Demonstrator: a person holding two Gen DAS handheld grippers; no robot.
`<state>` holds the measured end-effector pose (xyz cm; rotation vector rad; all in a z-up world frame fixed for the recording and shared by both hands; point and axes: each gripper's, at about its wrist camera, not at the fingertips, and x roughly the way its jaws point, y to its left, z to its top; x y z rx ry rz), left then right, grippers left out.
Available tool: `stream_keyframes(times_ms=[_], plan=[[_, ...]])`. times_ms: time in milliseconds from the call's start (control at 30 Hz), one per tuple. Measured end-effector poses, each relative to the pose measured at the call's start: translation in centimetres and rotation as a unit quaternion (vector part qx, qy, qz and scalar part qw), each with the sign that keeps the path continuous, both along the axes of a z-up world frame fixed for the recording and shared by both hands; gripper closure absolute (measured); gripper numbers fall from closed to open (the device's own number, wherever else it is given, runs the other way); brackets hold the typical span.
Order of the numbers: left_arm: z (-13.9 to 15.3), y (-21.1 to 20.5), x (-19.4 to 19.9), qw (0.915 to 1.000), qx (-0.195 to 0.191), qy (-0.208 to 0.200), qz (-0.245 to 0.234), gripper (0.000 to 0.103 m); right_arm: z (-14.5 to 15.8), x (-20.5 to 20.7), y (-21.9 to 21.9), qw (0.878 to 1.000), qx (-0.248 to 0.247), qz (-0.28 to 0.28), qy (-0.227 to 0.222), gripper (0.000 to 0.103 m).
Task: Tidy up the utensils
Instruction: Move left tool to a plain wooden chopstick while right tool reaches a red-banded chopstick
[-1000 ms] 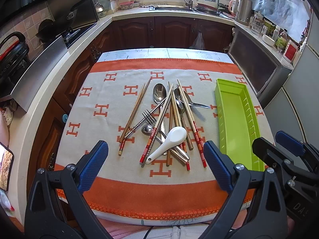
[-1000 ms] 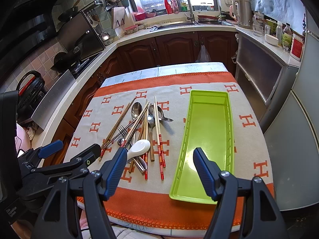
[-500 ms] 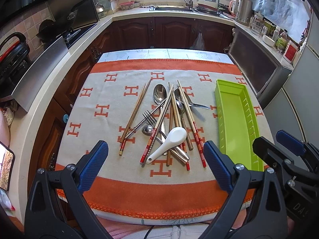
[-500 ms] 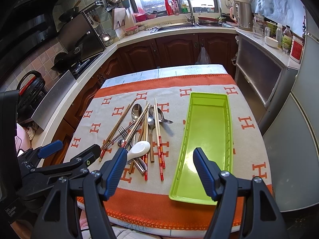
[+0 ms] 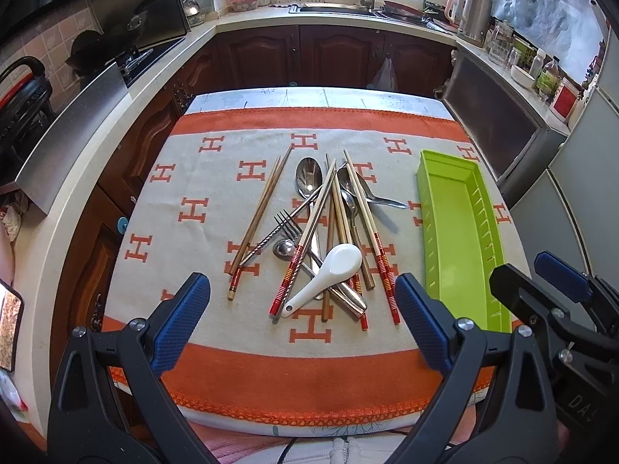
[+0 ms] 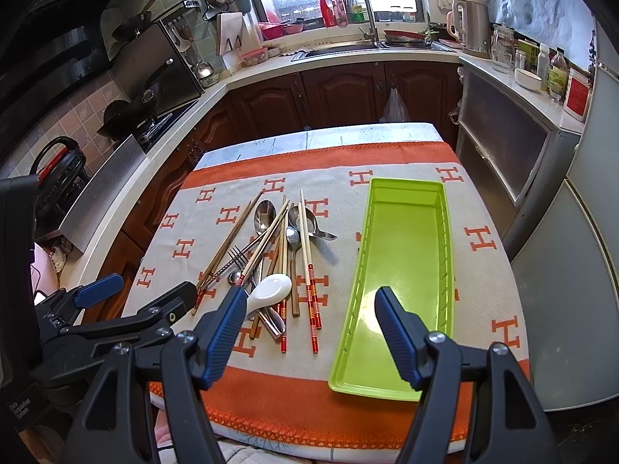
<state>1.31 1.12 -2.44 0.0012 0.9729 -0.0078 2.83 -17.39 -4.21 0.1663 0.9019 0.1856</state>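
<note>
A heap of utensils lies mid-cloth: a white ceramic spoon (image 5: pixel 329 270) (image 6: pixel 271 290), a steel fork (image 5: pixel 284 220), steel spoons (image 5: pixel 309 176) and several wooden and red-banded chopsticks (image 5: pixel 377 239) (image 6: pixel 307 266). To their right stands an empty lime-green tray (image 5: pixel 454 232) (image 6: pixel 406 270). My left gripper (image 5: pixel 301 317) hovers open near the table's front edge, below the heap. My right gripper (image 6: pixel 309 328) is open too, held above the front edge between the heap and the tray, with nothing in its jaws.
The table carries an orange and beige cloth (image 5: pixel 216 201) with H marks. Dark wood cabinets (image 5: pixel 309 58), a counter with a sink (image 6: pixel 348 48) and a hob (image 6: pixel 151 123) surround it. A grey appliance (image 6: pixel 503 154) stands right of the table.
The right wrist view has shifted slightly; the table sits a little lower in its frame. The utensils and tray have not moved, and both grippers stay open.
</note>
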Motion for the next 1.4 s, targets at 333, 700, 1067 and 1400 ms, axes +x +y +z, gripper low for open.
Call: stream_keyframes(times_ms=[333,700,1067,1400], plan=[[-0.8,1.5,2.3,0.9998,-0.015,0.009,0.008,0.008,-0.5,2.0,1.0,1.000,-0.002,0.010,0.008,0.034],[0.4,6.9,6.7,0.9995,0.007,-0.010,0.030,0.008,-1.1,7.8,0.9,0.999,0.028,0.018,0.036,0.042],[-3.9,9.7,12.8,0.9962,-0.058,0.063,0.012,0.047,-6.6,14.4,2.8,0.984,0.076,0.066,0.150,0.079],[-10.5,9.8,17.3,0.9908,-0.057,0.122,-0.006,0.082,-12.2,17.0,4.2,0.971,0.052,0.069,0.224,0.092]])
